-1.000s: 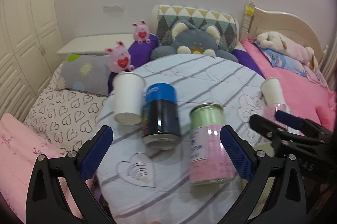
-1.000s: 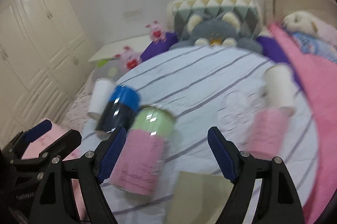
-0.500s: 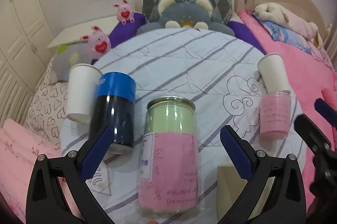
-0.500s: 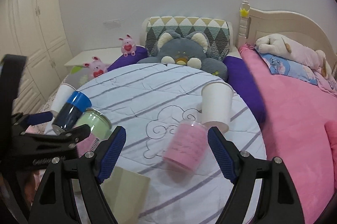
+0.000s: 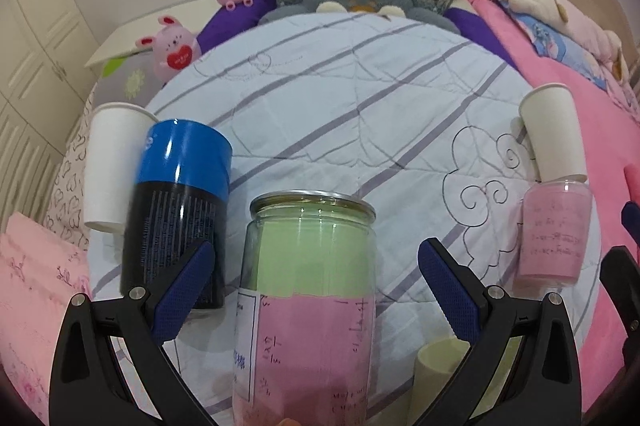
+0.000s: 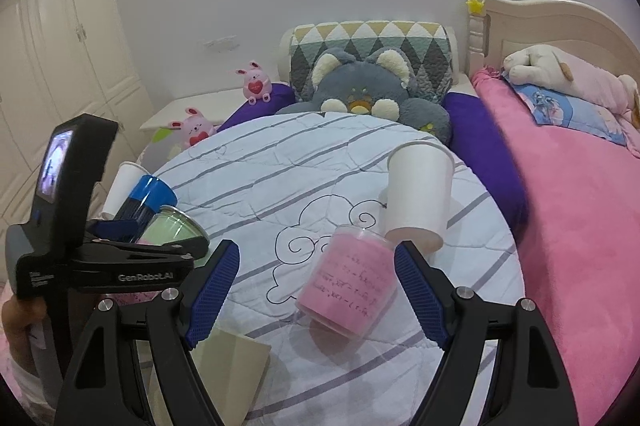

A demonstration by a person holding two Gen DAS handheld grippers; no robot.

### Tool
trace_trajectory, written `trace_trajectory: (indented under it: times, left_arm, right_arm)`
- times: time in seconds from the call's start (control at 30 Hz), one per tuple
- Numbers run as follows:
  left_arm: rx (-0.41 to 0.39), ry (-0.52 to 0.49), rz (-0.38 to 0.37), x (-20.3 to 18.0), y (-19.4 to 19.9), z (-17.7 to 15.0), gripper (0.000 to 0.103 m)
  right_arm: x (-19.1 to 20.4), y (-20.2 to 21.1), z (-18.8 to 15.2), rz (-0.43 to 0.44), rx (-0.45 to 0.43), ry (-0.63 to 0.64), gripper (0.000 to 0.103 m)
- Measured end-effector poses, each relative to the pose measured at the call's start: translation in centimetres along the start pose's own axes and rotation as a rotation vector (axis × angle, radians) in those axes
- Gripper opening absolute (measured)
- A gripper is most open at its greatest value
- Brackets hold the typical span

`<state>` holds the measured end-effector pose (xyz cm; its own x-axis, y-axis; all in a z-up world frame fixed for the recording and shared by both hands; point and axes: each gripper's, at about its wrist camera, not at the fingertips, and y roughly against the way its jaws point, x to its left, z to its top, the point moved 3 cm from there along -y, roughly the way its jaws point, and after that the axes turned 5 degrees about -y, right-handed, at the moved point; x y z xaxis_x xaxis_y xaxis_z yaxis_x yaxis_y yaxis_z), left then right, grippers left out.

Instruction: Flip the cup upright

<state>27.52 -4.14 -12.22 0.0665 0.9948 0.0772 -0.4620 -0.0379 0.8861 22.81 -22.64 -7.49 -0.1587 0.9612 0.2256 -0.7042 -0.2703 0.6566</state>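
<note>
On the far left of the round table [image 5: 360,114] stands a white paper cup [image 5: 108,166] with its wide mouth down. Just to its right, and a bit nearer, stands a dark can with a blue top [image 5: 176,214]. I cannot tell if the two are touching.

Next comes a big clear jar [image 5: 308,290], green on top and pink below. It stands upright and very near, right between the blue pads of the left gripper [image 5: 316,290]. The jaws are wide apart and neither pad touches the jar. A pale flat block [image 5: 436,370] lies near the table's edge, just right of the jar.

On the right side is a small clear pink cup [image 6: 348,290]. It stands with its wide mouth up, and looks tipped a little in the right wrist view. Just behind it is another white paper cup [image 6: 416,194], mouth down on the cloth. Its rim sits just beside the pink cup, maybe touching. The right gripper [image 6: 316,290] hangs near the pink cup with its jaws wide apart, holding nothing.

No cup is being held, so the flip has not started. I think this is the reaching step. The two white cups are the ones upside down, and the right one is closest to the right gripper. Next, I think that gripper should go past the pink cup, close softly on the white cup's side, lift it and turn it over. Squeezing hard could crush the paper, and the pink cup could get knocked.
</note>
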Motion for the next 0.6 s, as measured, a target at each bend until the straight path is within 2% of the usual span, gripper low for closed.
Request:
trace_trajectory:
  times: [0.27, 0.43, 0.6]
  left_arm:
    - [0.042, -0.012, -0.005, -0.2, -1.0, -0.3, 0.077]
    - [0.026, 0.001, -0.005, 0.1, -0.8, -0.2, 0.073]
    - [-0.051, 0.006, -0.013, 0.0, 0.8, -0.2, 0.072]
  right_arm:
    - [0.2, -0.9, -0.1, 0.004, 0.021, 0.014, 0.081]
    - [0.4, -1.0, -0.2, -0.002, 0.027, 0.021, 0.081]
    - [0.5, -0.9, -0.5, -0.002, 0.033, 0.022, 0.081]
